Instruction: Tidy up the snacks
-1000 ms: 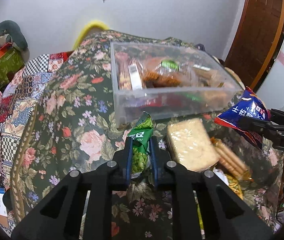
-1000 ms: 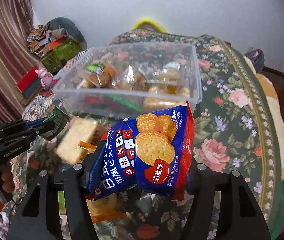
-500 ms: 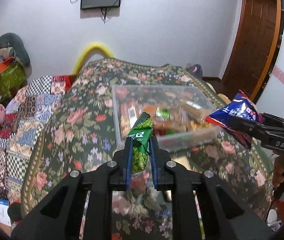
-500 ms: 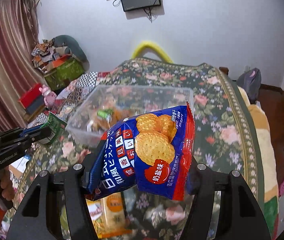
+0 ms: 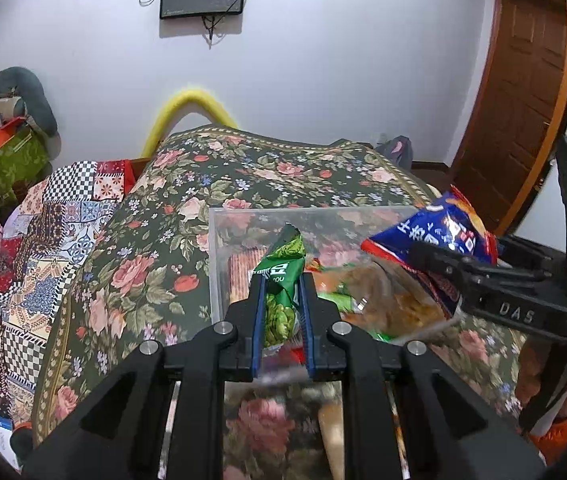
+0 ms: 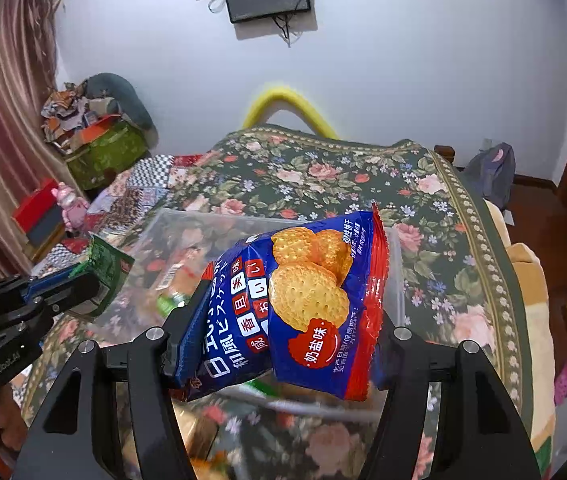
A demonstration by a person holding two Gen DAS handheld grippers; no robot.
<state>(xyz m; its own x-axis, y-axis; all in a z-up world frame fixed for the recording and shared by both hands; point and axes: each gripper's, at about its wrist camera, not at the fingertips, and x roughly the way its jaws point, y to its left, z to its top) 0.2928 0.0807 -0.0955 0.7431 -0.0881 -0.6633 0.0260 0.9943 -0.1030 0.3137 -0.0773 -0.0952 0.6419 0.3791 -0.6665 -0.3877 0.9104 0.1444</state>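
On your left, you had the left gripper point(image 5: 282, 308) closed down narrow on a green snack packet point(image 5: 281, 280), the two blue-lined fingers point(image 5: 258, 320) pinching it across its lower half so its crimped top stood up just past the tips. You held it raised at the near left corner of the clear plastic bin point(image 5: 213, 264), which sat on the floral bedspread point(image 5: 155, 248) with several wrapped snacks already lying inside. Seen from your other hand, that same packet point(image 6: 105, 266) hung beside the bin's left wall point(image 6: 145, 236), and whether it was over the rim or just short of it could not be told. Moving right, you had the right gripper point(image 6: 279, 320) spread much wider, its jaws pressed against the two sides of a blue and red biscuit bag point(image 6: 295, 304); the puffy bag was tilted and stood well above the fingers, raised over the near side of the bin. From the left camera that bag point(image 5: 435, 236) showed above the bin's right front part. By my reading you were at the carrying-and-dropping step, with both snacks lifted and neither yet in. The next move called for bringing each one fully over the open bin, lowering a little, and letting the jaws part, the left packet first needing a short reach inward past the wall. Some loose snacks still showed, blurred, on the bedspread below you.
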